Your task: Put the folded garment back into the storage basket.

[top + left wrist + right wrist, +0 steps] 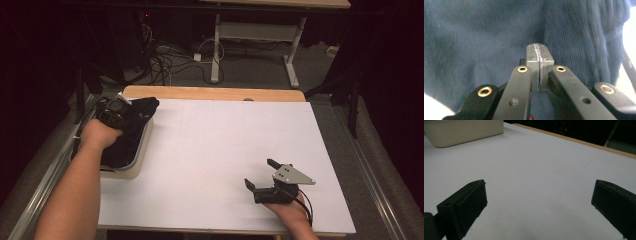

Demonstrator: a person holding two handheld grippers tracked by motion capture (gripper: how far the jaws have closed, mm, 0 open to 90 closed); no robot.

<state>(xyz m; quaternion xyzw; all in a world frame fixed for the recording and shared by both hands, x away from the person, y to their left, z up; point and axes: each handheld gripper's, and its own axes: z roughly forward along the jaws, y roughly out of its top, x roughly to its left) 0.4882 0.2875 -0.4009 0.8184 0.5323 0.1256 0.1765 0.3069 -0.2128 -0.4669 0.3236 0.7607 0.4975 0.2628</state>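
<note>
Holding dark knitted cloth (131,125): cream tray (141,151) at the table's left edge, left gripper (116,111) over it, jaws pressed together. White table sheet (225,145); right gripper (260,175) resting there, jaws wide apart. Cables (165,62) on the floor beyond.

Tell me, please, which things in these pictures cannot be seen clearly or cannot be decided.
- Inside of the tray, high view: the dark cloth and the left gripper cover it.
- Whether the left gripper pinches cloth, left gripper view: its jaws are together, but nothing is visible between them.
- What kind of garment the cloth is: bunched up in the high view, too close in the left gripper view.
- Tray in the right gripper view: cut off by the top edge.
</note>
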